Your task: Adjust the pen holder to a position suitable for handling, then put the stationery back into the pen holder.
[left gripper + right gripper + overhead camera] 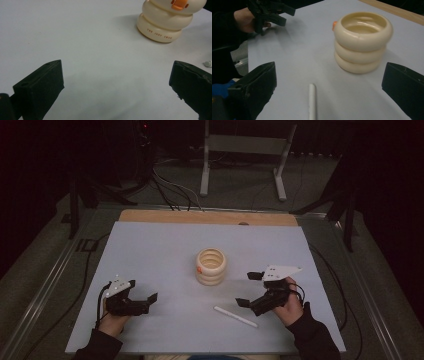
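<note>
A cream, ribbed cup [210, 266] with a small orange beak on its side stands upright in the middle of the white sheet [150, 250]. A white stick [235, 316] lies flat in front of it, toward the right. My left gripper [142, 291] rests open at the front left, well apart from the cup [167, 22]; only bare sheet lies between its jaws [116, 75], and the stick's tip [207, 63] shows near its right jaw. My right gripper [248, 289] is open just right of the stick [312, 102], facing the cup [362, 42].
A strip of wooden board [210, 217] shows along the sheet's far edge. Beyond it are a metal stand [245, 150], cables and dark floor. The other hand and its gripper [272, 12] appear far off in the right gripper view.
</note>
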A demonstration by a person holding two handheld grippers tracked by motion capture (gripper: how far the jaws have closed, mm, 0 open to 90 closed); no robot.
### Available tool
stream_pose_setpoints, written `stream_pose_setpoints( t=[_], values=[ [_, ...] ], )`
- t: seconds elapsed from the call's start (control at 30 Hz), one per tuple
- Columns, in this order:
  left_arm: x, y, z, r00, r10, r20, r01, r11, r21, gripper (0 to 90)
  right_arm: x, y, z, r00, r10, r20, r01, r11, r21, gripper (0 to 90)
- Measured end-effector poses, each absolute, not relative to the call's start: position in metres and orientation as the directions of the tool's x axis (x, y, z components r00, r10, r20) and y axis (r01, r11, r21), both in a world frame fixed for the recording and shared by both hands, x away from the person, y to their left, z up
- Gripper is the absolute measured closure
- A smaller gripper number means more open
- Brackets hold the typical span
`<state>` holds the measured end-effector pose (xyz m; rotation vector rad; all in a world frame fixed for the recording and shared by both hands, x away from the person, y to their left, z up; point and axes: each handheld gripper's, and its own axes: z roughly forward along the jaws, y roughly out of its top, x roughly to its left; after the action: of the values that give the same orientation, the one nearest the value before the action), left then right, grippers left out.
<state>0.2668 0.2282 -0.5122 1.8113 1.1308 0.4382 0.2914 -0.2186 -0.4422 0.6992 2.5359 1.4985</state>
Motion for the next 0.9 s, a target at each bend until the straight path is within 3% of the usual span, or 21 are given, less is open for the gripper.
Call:
stream_pose_setpoints(
  t=[0.27,0.5,0.9],
  values=[
    [0.267,0.229,-0.512,0.511,0.842,-0.174,0.515,-0.137,0.846,0.1,0.297,-0.189,-0.449,-0.9,0.421,0.109,0.334,0.507,0.795,0.0],
    [0.266,0.227,-0.512,0.512,0.844,-0.16,0.51,-0.149,0.847,0.1,0.298,-0.165,-0.463,-0.904,0.422,0.072,0.357,0.653,0.668,0.0],
    [0.266,0.226,-0.512,0.519,0.842,-0.148,0.509,-0.165,0.845,0.1,0.297,-0.148,-0.477,-0.872,0.473,0.121,0.464,0.725,0.509,0.0]
  ],
)
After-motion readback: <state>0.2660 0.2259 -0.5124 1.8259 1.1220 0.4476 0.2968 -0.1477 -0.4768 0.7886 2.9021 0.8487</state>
